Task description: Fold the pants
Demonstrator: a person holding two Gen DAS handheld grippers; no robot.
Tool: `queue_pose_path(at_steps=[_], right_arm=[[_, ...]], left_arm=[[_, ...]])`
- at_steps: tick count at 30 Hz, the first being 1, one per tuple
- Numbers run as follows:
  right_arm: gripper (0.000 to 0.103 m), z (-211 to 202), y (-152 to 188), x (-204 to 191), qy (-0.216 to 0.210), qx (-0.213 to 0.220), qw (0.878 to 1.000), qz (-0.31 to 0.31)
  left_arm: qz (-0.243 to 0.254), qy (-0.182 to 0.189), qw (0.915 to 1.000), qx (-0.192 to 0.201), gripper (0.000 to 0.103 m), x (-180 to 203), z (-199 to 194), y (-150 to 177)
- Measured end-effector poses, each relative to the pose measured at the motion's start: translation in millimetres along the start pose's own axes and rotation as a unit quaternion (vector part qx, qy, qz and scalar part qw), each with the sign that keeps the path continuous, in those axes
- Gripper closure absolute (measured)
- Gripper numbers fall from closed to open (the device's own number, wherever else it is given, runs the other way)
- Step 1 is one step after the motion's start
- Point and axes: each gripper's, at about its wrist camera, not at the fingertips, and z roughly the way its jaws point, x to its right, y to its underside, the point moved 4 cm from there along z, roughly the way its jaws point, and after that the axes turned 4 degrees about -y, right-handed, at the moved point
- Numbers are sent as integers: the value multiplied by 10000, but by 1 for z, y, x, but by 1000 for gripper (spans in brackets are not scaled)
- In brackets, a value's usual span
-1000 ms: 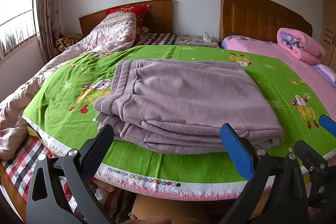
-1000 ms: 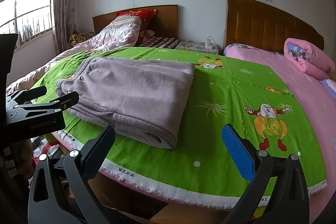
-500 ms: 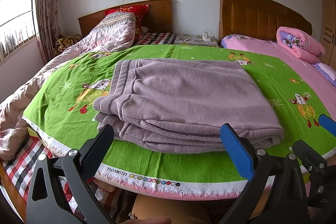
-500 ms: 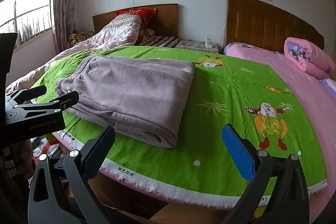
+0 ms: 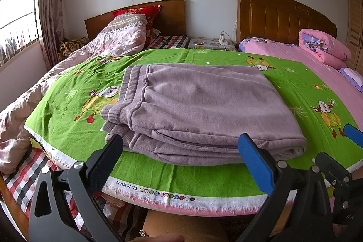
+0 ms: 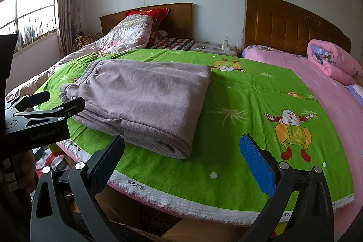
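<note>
1. Left wrist view: the left gripper point(image 5: 181, 155) hung with jaws spread wide and empty, just short of the folded mauve knit pants point(image 5: 199, 110) lying on a green cartoon-print bedsheet point(image 5: 204, 176). A rolled pink quilt point(image 5: 322, 48) sat far right.
2. Right wrist view: the right gripper point(image 6: 181, 155) was likewise spread and empty, over the sheet's white edge; the pants lay to its left, nothing between.

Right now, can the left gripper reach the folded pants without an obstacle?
Probably yes. The left gripper is open and faces the near edge of the pants; only bare green sheet lies between them.
</note>
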Motion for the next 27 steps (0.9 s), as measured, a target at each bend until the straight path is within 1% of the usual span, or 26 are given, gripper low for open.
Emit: queue_pose_path(at_steps=[10, 15, 18, 19, 24, 27], right_arm=[[4, 0, -1, 1, -3, 2, 10000, 1], [4, 1, -1, 1, -7, 3, 10000, -2], [4, 1, -1, 1, -10, 12, 10000, -3], [4, 1, 0, 1, -12, 12, 10000, -2], [4, 0, 0, 1, -9, 9, 10000, -1], [4, 0, 0, 1, -12, 9, 10000, 1]], left_arm=[[11, -2, 10000, 13, 2, 1, 0, 0], [40, 59, 10000, 59, 2, 1, -1, 0], [-6, -36, 9999, 129, 2, -3, -4, -1], [-36, -16, 9999, 139, 2, -4, -4, -2], [-12, 64, 10000, 13, 2, -4, 1, -1], [10, 55, 10000, 20, 2, -3, 1, 0]])
